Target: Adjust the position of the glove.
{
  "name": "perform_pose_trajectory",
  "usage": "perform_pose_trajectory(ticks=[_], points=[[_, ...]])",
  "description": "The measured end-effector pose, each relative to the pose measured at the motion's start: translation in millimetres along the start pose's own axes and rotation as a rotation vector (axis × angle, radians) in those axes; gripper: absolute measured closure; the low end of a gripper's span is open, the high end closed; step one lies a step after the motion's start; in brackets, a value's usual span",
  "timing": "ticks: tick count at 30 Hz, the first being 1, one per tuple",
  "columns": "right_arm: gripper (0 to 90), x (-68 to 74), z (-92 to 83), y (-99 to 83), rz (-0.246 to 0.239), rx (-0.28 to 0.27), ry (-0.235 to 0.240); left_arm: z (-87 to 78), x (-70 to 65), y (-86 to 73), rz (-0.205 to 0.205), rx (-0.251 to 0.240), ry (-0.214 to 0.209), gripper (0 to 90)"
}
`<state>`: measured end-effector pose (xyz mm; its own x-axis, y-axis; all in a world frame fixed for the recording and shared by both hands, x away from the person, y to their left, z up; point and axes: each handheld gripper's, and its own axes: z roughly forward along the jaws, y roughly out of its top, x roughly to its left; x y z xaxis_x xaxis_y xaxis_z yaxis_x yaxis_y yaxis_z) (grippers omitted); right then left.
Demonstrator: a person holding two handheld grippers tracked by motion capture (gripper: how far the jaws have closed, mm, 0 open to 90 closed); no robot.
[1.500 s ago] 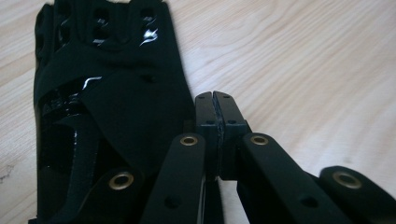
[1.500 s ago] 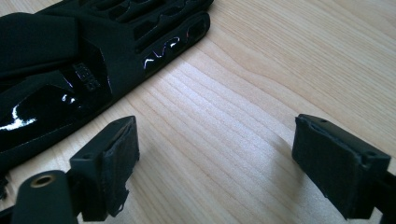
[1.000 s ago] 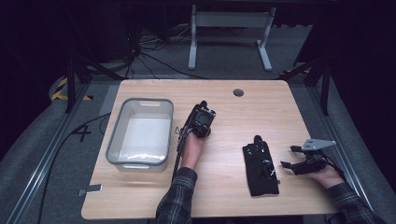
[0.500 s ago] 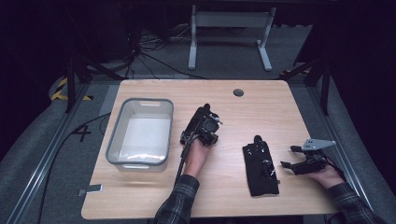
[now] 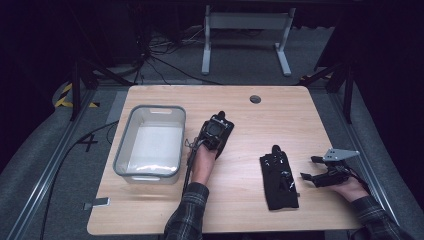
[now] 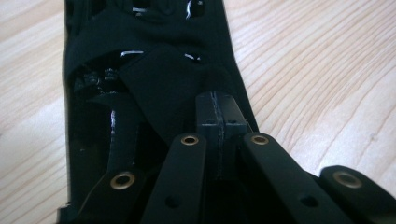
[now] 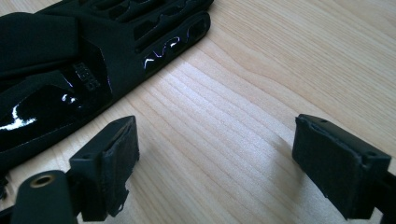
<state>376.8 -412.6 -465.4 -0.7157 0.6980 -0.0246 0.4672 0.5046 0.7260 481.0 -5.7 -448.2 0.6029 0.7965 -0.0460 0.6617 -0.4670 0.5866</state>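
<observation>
My left gripper [image 6: 218, 135] is clamped on a soft, light black glove [image 6: 154, 84], limp, best pinched at its fabric edge, while my right gripper [image 7: 215, 163] gapes empty.

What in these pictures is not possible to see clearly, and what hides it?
- Left gripper view: whether the shut left gripper pinches the black fabric; its own jaws cover the contact.
- Left gripper view: what the fabric belongs to; the top and bottom edges cut it off.
- Right gripper view: the black piece's full shape; the left and top edges cut it off.
- High view: details of the black piece; too small and dark.
</observation>
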Motion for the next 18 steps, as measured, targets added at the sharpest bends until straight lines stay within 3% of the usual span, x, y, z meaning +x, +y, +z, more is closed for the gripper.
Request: perform_pose_trajectory(ticks=[5,18], points=[[15.2,0.0,0.0,0.0,0.0,0.0,0.0,-1.0,-7.1,-1.4,0.019,0.005,-0.023,90.0],[15.2,0.0,0.0,0.0,0.0,0.0,0.0,-5.2,-41.5,-13.2,0.104,-0.002,-0.167,90.0]])
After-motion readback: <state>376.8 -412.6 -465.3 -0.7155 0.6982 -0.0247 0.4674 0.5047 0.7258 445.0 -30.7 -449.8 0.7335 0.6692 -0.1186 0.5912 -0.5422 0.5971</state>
